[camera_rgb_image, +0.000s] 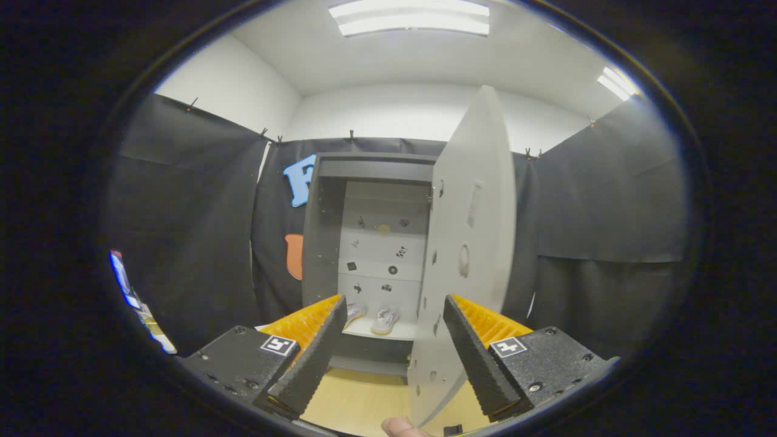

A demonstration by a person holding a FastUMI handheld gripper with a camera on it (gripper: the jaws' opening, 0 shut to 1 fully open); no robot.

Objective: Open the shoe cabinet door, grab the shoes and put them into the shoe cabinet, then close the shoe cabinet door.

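Closing the door looks like the job left to do, since both shoes already sit inside. Nearest of all, a fingertip (pixel 397 426) of the person peeks up between the two fingers. The gripper (pixel 394 340) has its fingers wide apart and holds nothing. The tall pale cabinet door (pixel 467 255) stands swung open, and its lower edge hangs just ahead of the fingers, nearer to the right one. A tan floor (pixel 358 397) lies under it. Beyond the fingers is the shoe cabinet (pixel 370 243), with the pair of light shoes (pixel 373 317) resting side by side on its bottom shelf (pixel 394 331). To do this step well, I think it is best to bring the gripper around to the outer face of the door, away from the hinges, and push slowly. Keep the push flat and gentle so the door does not bang. Watch that the shoes stay back on the shelf, clear of the door's path.
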